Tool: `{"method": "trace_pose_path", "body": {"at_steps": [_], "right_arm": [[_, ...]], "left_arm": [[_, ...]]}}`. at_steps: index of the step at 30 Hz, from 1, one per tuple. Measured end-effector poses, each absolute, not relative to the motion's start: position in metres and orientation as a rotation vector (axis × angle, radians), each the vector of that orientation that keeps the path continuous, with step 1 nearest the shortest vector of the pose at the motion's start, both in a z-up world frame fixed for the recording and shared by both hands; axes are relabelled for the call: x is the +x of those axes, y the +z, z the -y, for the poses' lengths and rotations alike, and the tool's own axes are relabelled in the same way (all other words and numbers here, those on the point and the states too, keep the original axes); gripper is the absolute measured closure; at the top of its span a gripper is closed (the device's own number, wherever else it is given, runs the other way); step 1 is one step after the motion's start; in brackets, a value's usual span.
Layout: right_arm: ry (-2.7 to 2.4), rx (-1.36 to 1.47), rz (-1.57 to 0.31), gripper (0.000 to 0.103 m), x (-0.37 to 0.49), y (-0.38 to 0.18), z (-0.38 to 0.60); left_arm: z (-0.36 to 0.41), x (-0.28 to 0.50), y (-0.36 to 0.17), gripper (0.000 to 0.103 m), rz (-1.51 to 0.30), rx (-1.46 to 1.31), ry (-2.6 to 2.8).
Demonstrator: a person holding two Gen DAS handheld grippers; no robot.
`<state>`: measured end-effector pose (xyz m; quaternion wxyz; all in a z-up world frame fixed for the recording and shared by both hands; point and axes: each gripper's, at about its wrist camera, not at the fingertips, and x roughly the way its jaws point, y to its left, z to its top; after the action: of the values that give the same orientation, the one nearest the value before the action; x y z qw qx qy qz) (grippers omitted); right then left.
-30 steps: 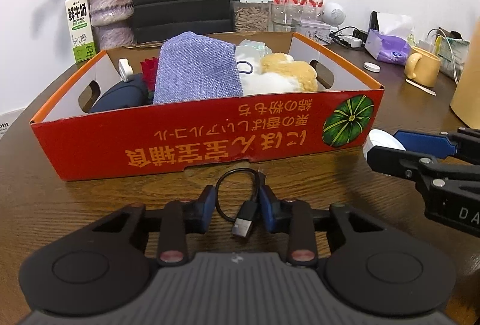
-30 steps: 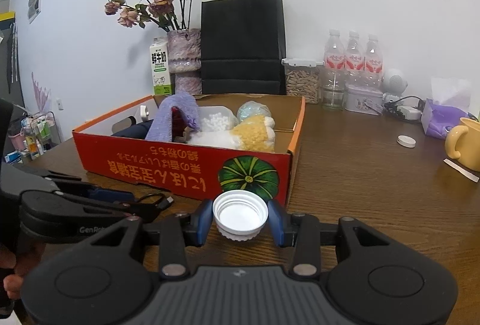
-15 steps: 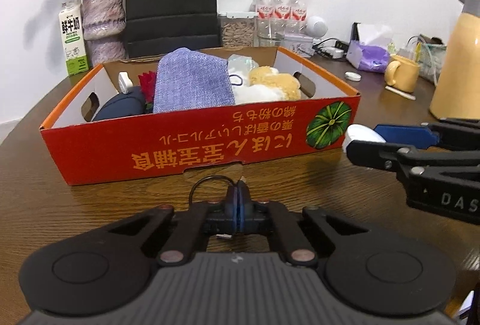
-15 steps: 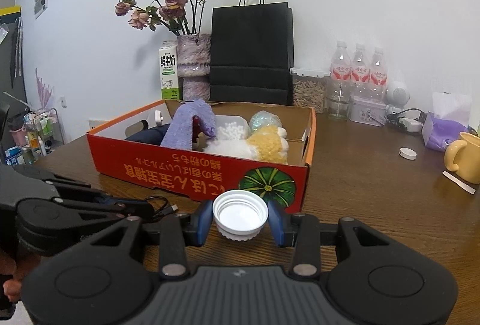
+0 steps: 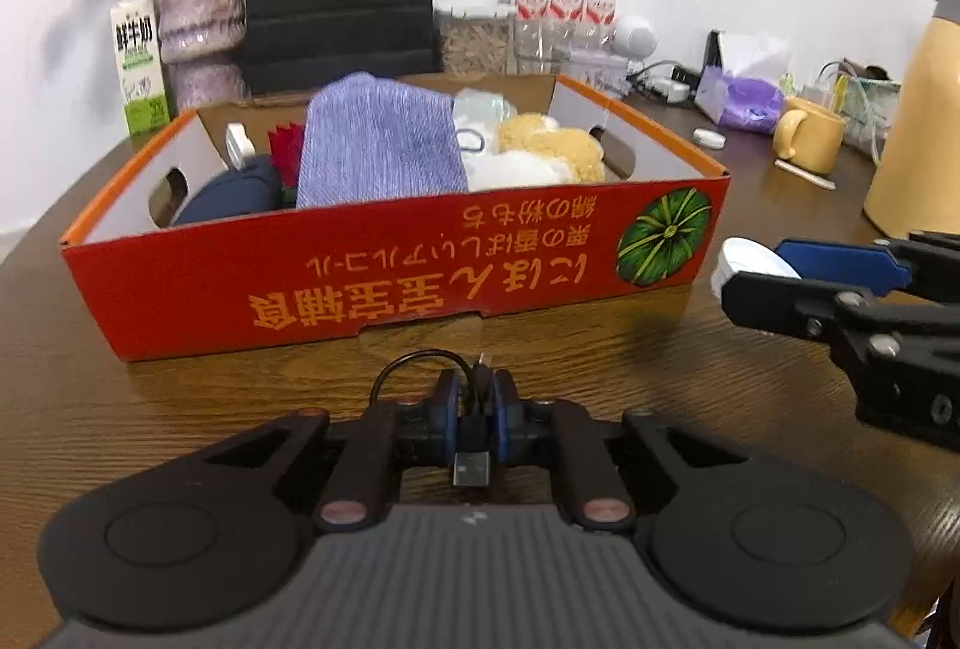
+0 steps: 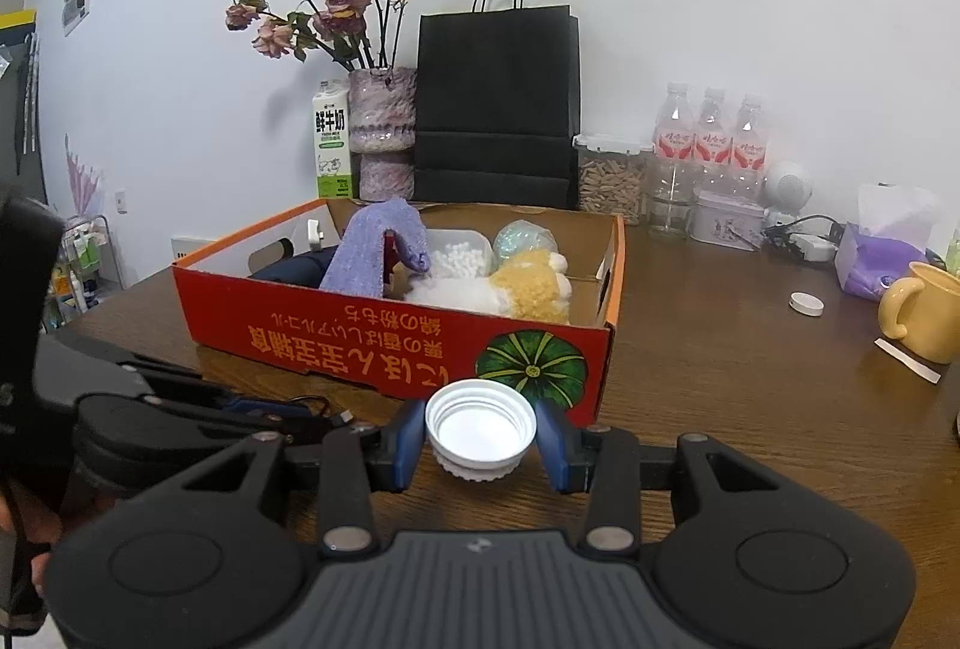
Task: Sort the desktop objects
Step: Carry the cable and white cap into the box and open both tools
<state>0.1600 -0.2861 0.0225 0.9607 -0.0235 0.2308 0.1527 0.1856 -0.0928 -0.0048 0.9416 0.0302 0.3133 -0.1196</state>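
Left tongs: the left tongs [image 5: 472, 412] are clamped on a short black USB cable [image 5: 472, 460]; its flat plug hangs toward the camera and its loop arches over the blue pads [image 5: 446, 409].
Right tongs: the right tongs [image 6: 480, 436] are clamped on a white ribbed plastic bottle cap [image 6: 480, 427], open side facing up, held between the blue pads.
Cable position: above the brown wooden table [image 5: 90, 409], near the front wall of the box, not inside it.
Cap position: just in front of the box corner with the pumpkin picture, outside the box; whether it touches the table I cannot tell.
Box: a red and orange cardboard tray box with upside-down Japanese lettering [image 5: 390, 283] sits on the table.
Box contents: a blue-purple woven cloth [image 5: 378, 145], a yellow and white plush toy [image 6: 528, 283], a dark navy pouch [image 5: 234, 193], a clear tub of cotton swabs [image 6: 459, 250].
Behind the box: a black paper bag [image 6: 498, 109], a vase of dried roses [image 6: 381, 133], a milk carton [image 6: 332, 145], three water bottles [image 6: 711, 133].
Right side of table: a yellow mug [image 6: 924, 310], a second white cap [image 6: 806, 302], a yellow thermos jug [image 5: 918, 121].
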Motion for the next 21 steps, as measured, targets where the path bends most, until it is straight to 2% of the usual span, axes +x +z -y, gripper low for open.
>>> {"method": "trace_pose_path", "body": {"at_steps": [11, 16, 21], "right_arm": [[0.319, -0.047, -0.396, 0.064, 0.160, 0.047, 0.279], [0.318, -0.053, -0.347, 0.064, 0.175, 0.066, 0.271], [0.310, -0.044, -0.330, 0.064, 0.201, 0.075, 0.265]], "left_arm": [[0.073, 0.146, 0.058, 0.091, -0.401, 0.019, -0.268], [0.063, 0.157, 0.089, 0.091, -0.300, 0.008, -0.234], [0.050, 0.185, 0.096, 0.091, -0.273, -0.022, -0.198]]}}
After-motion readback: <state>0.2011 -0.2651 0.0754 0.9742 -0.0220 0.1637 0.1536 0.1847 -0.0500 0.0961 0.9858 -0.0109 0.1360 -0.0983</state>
